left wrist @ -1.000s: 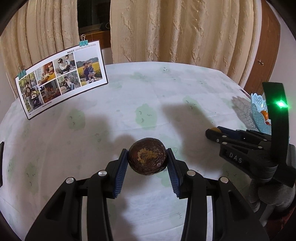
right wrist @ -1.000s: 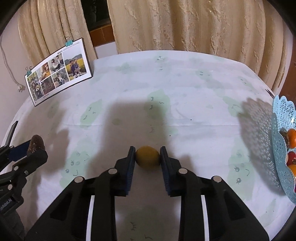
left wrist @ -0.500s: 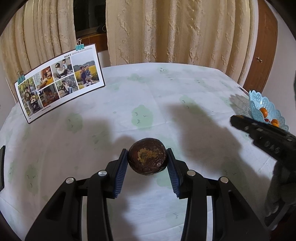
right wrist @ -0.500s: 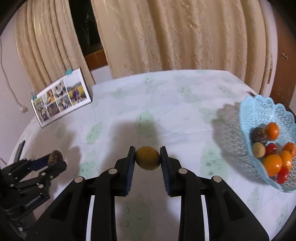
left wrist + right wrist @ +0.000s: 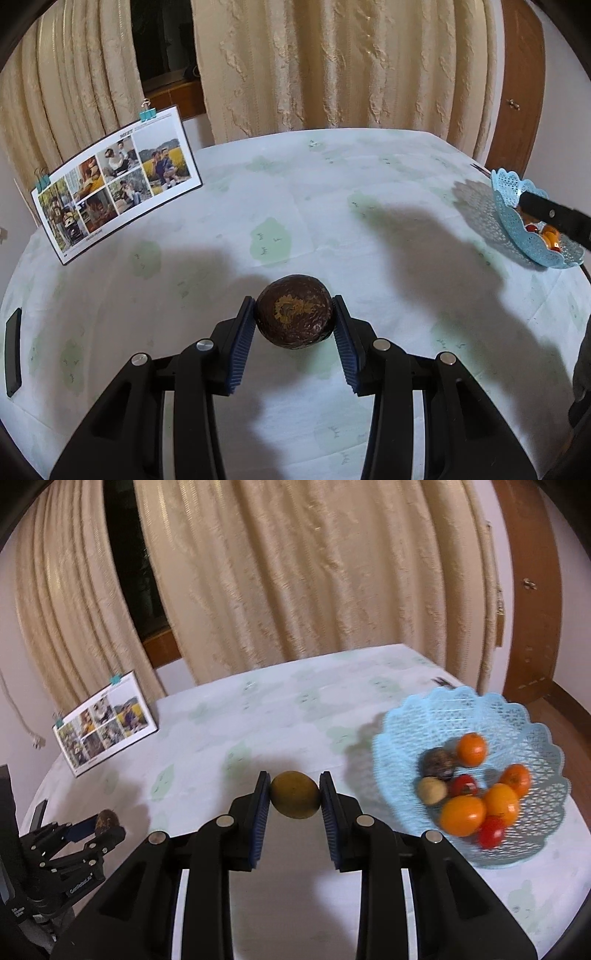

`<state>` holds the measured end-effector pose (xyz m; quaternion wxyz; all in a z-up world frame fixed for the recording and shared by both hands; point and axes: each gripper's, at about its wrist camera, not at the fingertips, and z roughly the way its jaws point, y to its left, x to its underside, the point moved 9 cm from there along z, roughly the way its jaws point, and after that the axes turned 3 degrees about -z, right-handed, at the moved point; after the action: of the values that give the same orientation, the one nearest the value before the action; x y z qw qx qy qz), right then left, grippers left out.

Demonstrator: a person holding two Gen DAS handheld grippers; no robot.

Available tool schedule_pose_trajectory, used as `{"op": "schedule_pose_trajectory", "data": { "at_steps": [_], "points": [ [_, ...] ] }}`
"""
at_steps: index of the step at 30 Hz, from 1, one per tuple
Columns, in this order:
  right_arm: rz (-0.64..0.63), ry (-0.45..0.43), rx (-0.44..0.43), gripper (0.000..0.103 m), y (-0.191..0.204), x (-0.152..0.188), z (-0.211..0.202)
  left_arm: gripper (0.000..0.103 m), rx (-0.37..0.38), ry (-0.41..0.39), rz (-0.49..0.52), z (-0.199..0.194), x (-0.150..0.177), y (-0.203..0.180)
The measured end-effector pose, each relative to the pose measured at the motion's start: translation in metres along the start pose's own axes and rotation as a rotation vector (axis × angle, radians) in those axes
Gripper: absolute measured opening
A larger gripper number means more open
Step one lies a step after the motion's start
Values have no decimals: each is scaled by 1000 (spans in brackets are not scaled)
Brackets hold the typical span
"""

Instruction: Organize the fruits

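My left gripper (image 5: 294, 321) is shut on a dark brown, rough-skinned fruit (image 5: 294, 318) held above the tablecloth. My right gripper (image 5: 295, 794) is shut on a small yellow-brown round fruit (image 5: 295, 794), lifted off the table to the left of a light blue lattice basket (image 5: 436, 716). The basket holds several fruits: oranges (image 5: 471, 748), red tomatoes (image 5: 491, 831) and a brown fruit (image 5: 438, 763). In the left wrist view the basket (image 5: 506, 218) sits at the far right with a black finger of the right gripper (image 5: 556, 216) over it. The left gripper (image 5: 96, 825) with its dark fruit shows at the lower left of the right wrist view.
A round table with a white cloth printed with green patches (image 5: 332, 206) carries a clipped photo board (image 5: 118, 184) standing at the back left. A black flat object (image 5: 13, 352) lies at the left edge. Curtains (image 5: 332, 62) and a wooden door (image 5: 532, 583) stand behind.
My right gripper has risen and swung right with the yellow-brown fruit, bringing the basket fully into its view. The left gripper holds its dark fruit almost still.
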<state>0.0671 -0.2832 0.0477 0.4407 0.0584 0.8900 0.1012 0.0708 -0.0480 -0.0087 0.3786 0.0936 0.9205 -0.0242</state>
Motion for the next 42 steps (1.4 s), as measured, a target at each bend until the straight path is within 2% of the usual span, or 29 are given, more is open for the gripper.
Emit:
{"op": "schedule_pose_trajectory", "data": {
  "at_steps": [15,31,33,34,35,42],
  "points": [
    [133,-69,96,28,-84,-11,-25,42,25,-18,85,-5,-11,-46],
    [236,-67,154,29,-143,-1,-20,42,52,-34,159,-8,-18,-92],
    [249,-69,153,33,-148,1,-20,42,56,-36,168,-9,-19,-98],
    [257,-75,156,39,-151,2,-21,42,57,-37,172,-9,-19,-101],
    [264,-84,160,50,-152,2,-23,42,58,-37,177,-9,-20,-104],
    [283,-149,239,52,-171,8,-40,42,76,-49,220,-11,-25,-132]
  ]
}}
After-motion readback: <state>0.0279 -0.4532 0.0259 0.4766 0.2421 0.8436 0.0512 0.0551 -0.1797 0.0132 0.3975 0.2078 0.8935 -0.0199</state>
